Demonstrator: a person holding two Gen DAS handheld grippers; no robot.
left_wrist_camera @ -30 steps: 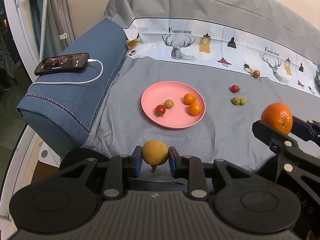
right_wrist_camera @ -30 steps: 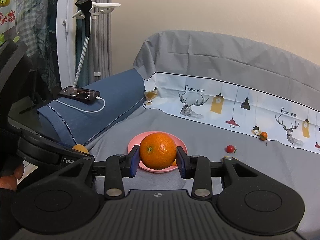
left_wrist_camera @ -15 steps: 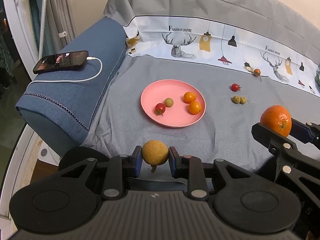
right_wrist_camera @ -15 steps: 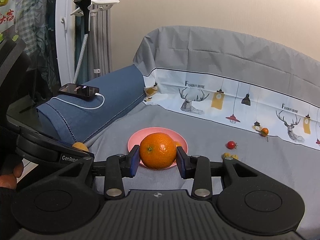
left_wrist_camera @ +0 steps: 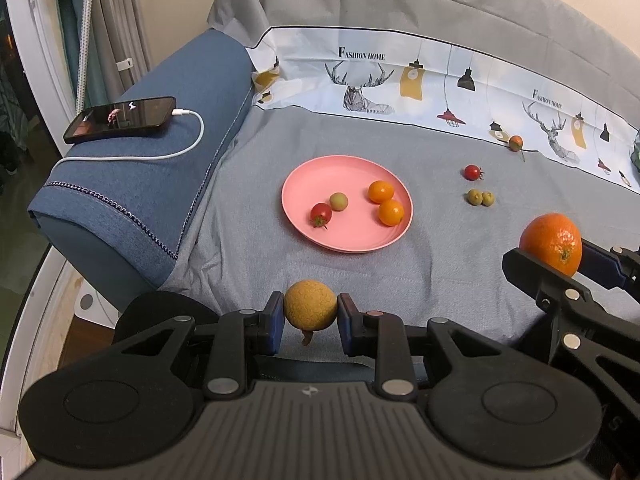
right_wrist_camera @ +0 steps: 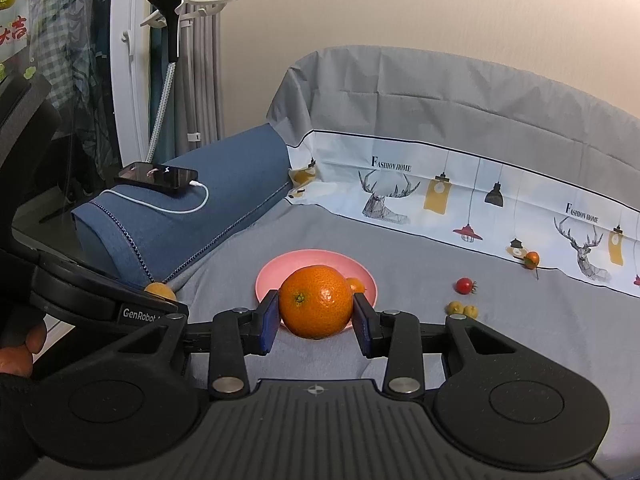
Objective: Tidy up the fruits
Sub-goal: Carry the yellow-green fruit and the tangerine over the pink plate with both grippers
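Near the pink plate (left_wrist_camera: 304, 184) on grey bedding: left gripper (left_wrist_camera: 310, 314) pinches a rough tan fruit (left_wrist_camera: 310, 310); to its right, right gripper (right_wrist_camera: 316, 310) clamps an orange (right_wrist_camera: 316, 302), both off the cloth.

Bare grey bedsheet (left_wrist_camera: 360, 280) between claws and pink plate (left_wrist_camera: 304, 188): clear lane. Blue bolster (left_wrist_camera: 160, 184) with phone (left_wrist_camera: 120, 119) walls left side. Loose small fruits (left_wrist_camera: 480, 198) scattered right of plate.
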